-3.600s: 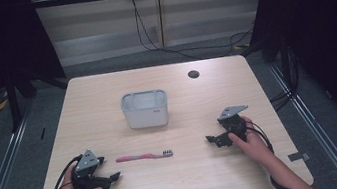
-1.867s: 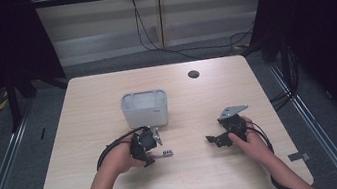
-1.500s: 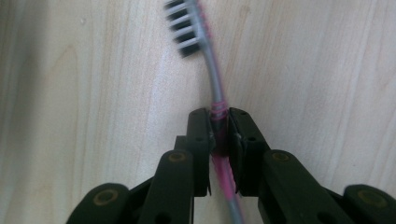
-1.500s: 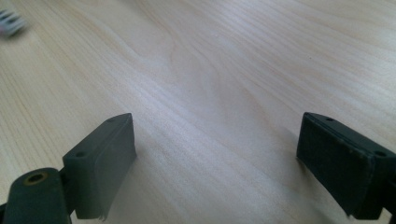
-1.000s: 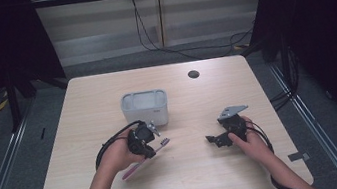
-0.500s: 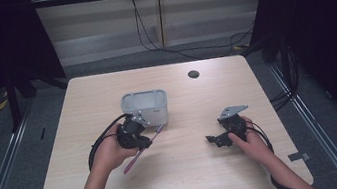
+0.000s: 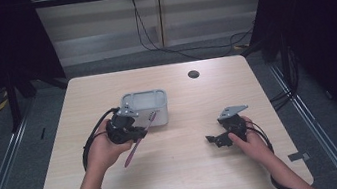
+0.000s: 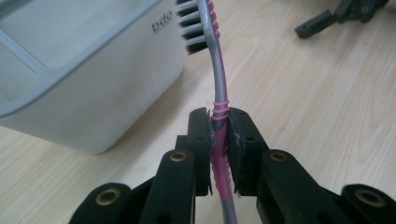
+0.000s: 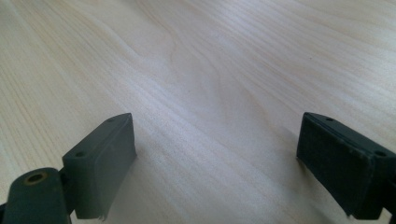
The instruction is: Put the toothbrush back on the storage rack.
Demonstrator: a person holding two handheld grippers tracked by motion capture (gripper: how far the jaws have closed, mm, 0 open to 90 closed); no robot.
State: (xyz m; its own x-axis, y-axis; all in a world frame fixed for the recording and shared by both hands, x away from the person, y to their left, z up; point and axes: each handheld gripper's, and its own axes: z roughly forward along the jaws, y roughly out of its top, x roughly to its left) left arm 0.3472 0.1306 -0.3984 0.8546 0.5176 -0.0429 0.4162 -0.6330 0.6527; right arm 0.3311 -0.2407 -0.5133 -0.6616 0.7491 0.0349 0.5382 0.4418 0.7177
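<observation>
Gripping the thin pink toothbrush (image 8: 218,116) tight, the left gripper (image 8: 219,140) holds its black bristles beside the smooth grey box (image 7: 145,107). The right gripper (image 7: 220,140) rests wide open on the wooden table (image 7: 188,172).

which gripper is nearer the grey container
Left. The left gripper, shut on the pink toothbrush, is right beside the grey container. The right gripper sits open, well off to the container's right, nearer the person.

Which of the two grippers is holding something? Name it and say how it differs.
The left gripper: its black fingers clamp the pink and grey toothbrush beside the grey plastic box. The right gripper is open over bare wooden table.
</observation>
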